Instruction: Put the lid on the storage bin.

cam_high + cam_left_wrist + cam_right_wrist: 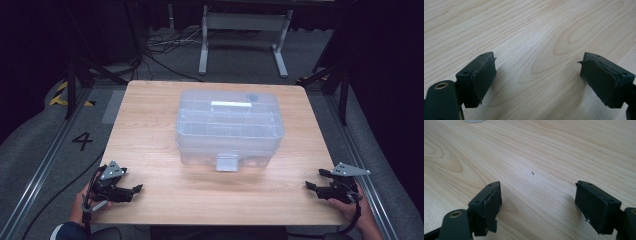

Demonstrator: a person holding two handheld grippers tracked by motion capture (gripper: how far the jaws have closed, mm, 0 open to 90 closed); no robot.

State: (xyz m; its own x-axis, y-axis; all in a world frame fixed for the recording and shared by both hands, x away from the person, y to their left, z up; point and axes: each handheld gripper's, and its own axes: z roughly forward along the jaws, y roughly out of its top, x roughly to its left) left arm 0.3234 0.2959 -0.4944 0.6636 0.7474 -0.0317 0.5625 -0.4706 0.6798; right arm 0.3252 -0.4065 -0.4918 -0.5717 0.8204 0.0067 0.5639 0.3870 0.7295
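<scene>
High view: clear lidded box mid-table, well apart from both grippers' fingers.

Clear plastic box, light wood-grain table, blk fingers.

I worked in what looked like a lab or recording studio rather than a home. My wooden table stood alone on grey carpet, with black curtains closing off the room on both sides of it. Metal floor rails ran along the table's left and right. Left of the table a number 4 was marked on the carpet, and farther out lay yellow-and-black hazard tape. Beyond the table's far edge, loose cables sprawled beside the white metal legs of a stand. Black tripod legs stood off both far corners.
</scene>
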